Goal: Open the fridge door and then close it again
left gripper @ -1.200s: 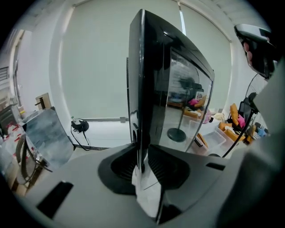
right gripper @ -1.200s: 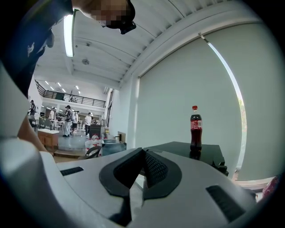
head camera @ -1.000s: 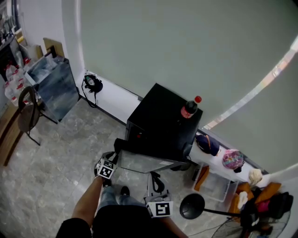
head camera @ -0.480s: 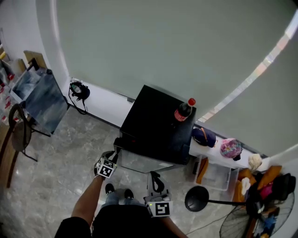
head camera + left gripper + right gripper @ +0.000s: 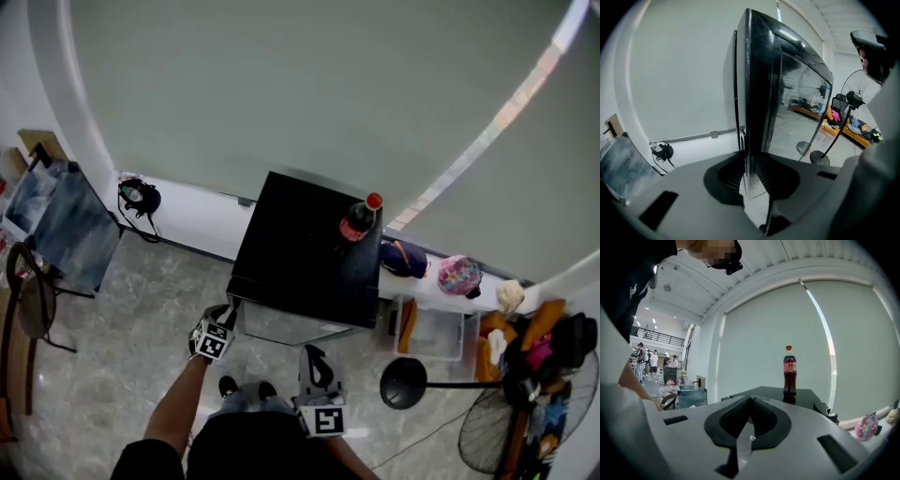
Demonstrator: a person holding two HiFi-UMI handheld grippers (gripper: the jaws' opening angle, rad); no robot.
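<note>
Black fridge (image 5: 300, 239) stands on the floor (image 5: 112, 375) against a pale wall (image 5: 281, 84). A cola bottle (image 5: 359, 217) is upright on top. The left gripper (image 5: 228, 317) is at the left edge of the door (image 5: 281, 325), its fingers (image 5: 729, 171) clenched on that edge. The door sits close to the body; cannot tell if fully shut. The right gripper (image 5: 314, 358) is near the door front, apart from it, its fingers clenched on nothing.

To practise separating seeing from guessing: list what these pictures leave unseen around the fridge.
Fridge interior: head view, hidden under its top; left gripper view, blocked by the door.
Bottle label print: too small, right gripper view.
Fan: cut off by head view's edge.
</note>
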